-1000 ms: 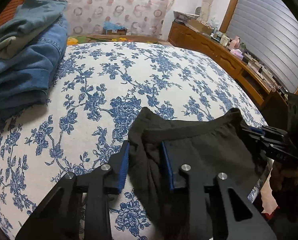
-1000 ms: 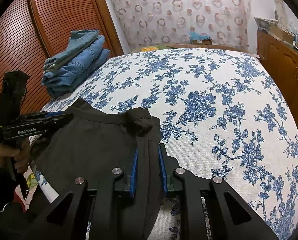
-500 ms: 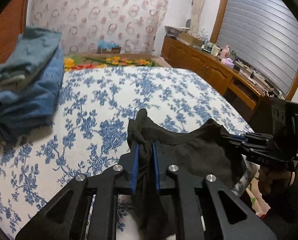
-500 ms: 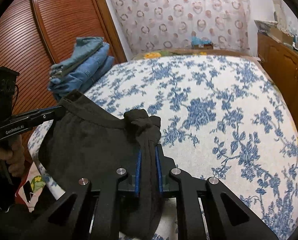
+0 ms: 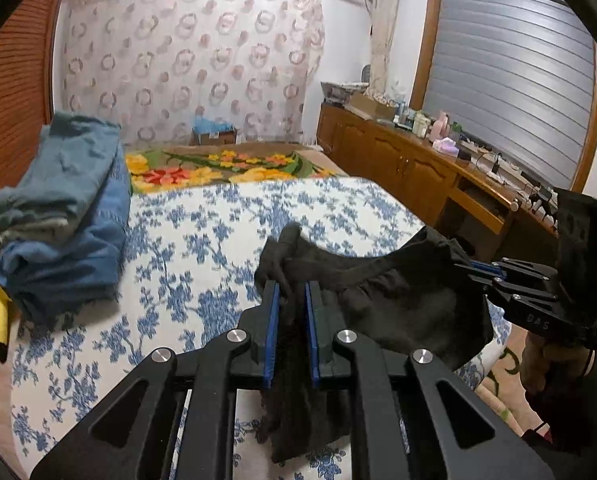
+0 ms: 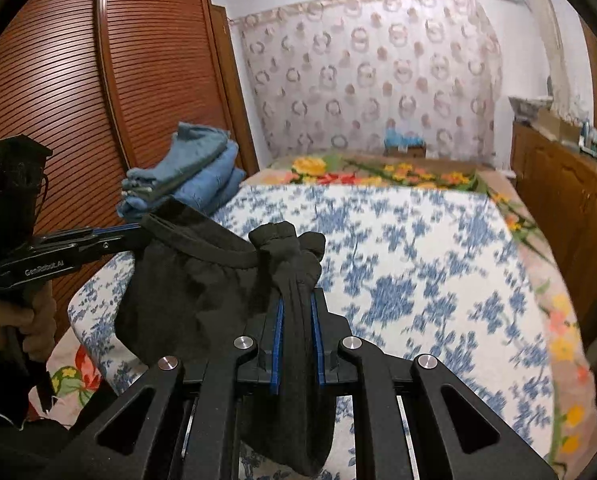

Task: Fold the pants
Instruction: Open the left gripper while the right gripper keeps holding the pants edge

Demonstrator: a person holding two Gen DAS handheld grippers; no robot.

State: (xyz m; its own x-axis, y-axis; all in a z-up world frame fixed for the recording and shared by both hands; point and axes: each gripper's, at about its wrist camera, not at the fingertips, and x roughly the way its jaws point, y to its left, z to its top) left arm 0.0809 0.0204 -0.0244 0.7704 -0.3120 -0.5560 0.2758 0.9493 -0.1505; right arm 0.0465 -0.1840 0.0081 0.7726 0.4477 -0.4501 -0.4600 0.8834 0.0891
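Observation:
A pair of black pants (image 5: 386, 300) hangs by its waistband between both grippers, lifted off the bed's near edge. My left gripper (image 5: 290, 294) is shut on one bunched corner of the waistband, cloth pinched between its blue pads. The right gripper (image 6: 297, 306) is shut on the other bunched corner of the black pants (image 6: 186, 292). In the left wrist view the right gripper (image 5: 474, 267) shows from the side at the right. The right wrist view has the left gripper (image 6: 136, 230) at the left with a hand (image 6: 22, 320) on its handle. The legs hang down out of sight.
The bed (image 5: 202, 240) has a white cover with blue flowers and a floral blanket (image 5: 218, 164) at its far end. A stack of folded blue jeans (image 5: 58, 216) lies at the bed's left side. A wooden wardrobe (image 6: 78, 92) stands left, a cluttered wooden dresser (image 5: 438, 168) right.
Both grippers closed fully on the waistband corners and rose, lifting the black pants off the bed. The views tilted up, showing more of the room.

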